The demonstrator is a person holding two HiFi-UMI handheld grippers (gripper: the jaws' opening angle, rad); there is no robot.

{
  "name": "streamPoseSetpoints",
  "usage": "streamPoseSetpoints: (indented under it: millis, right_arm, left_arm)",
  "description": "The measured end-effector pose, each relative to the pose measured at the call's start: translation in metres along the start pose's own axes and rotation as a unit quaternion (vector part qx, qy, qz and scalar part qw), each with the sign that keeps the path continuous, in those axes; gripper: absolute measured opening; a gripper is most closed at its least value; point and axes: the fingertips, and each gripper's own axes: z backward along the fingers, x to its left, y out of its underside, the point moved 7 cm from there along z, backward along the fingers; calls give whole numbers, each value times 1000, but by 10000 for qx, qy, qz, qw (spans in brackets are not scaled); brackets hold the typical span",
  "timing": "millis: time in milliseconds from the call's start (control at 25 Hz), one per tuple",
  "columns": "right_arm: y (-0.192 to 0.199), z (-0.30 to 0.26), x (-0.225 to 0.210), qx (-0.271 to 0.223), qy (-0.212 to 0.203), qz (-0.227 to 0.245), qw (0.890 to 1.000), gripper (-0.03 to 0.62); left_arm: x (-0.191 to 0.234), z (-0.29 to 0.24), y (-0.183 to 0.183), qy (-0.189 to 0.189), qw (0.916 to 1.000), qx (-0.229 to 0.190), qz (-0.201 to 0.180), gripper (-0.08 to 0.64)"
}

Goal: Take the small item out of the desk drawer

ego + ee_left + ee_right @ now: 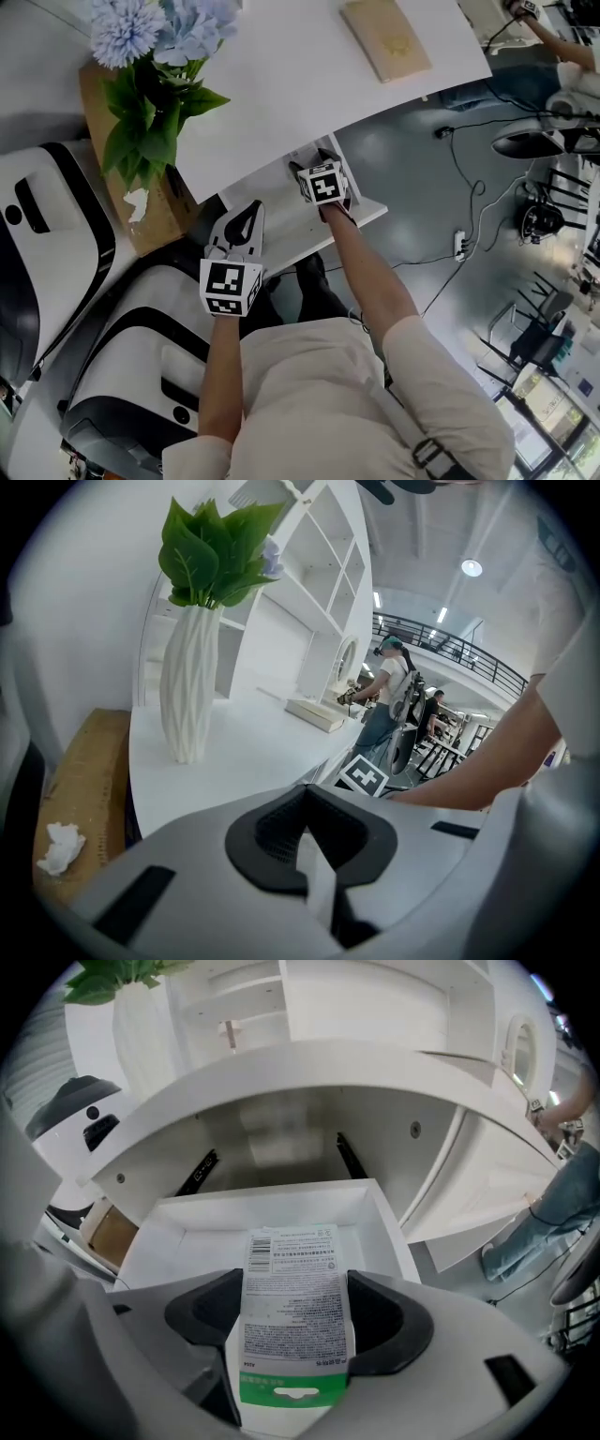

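My right gripper [298, 1324] grips the small packet [292, 1269] just above the open drawer [164, 1232], ready to bring it clear. My left gripper [314, 855] hangs closed and empty beside the drawer, out of the way.

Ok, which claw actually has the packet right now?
The right claw: it is shut on the white packet with a green strip, above the open drawer. The left claw is shut with nothing in it.

On the desk [281, 84], the vase [192, 682] stands at the left end, the book [386, 37] at the right. The drawer [272, 1202] juts open from under the desk's front edge, with the packet [295, 1288] above it, between the right gripper's [317, 164] jaws.
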Motion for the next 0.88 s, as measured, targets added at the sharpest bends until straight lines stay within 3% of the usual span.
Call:
streamPoseSetpoints:
  millis: [320, 880]
  right_arm:
    - [-9, 39, 17, -149, -226, 123, 9996, 365]
    - [-19, 137, 37, -1212, -687, 41, 9902, 365]
  left_arm:
    - [1, 28, 2, -395, 9991, -72, 130, 15]
    - [-33, 51, 1, -743, 9965, -140, 354, 15]
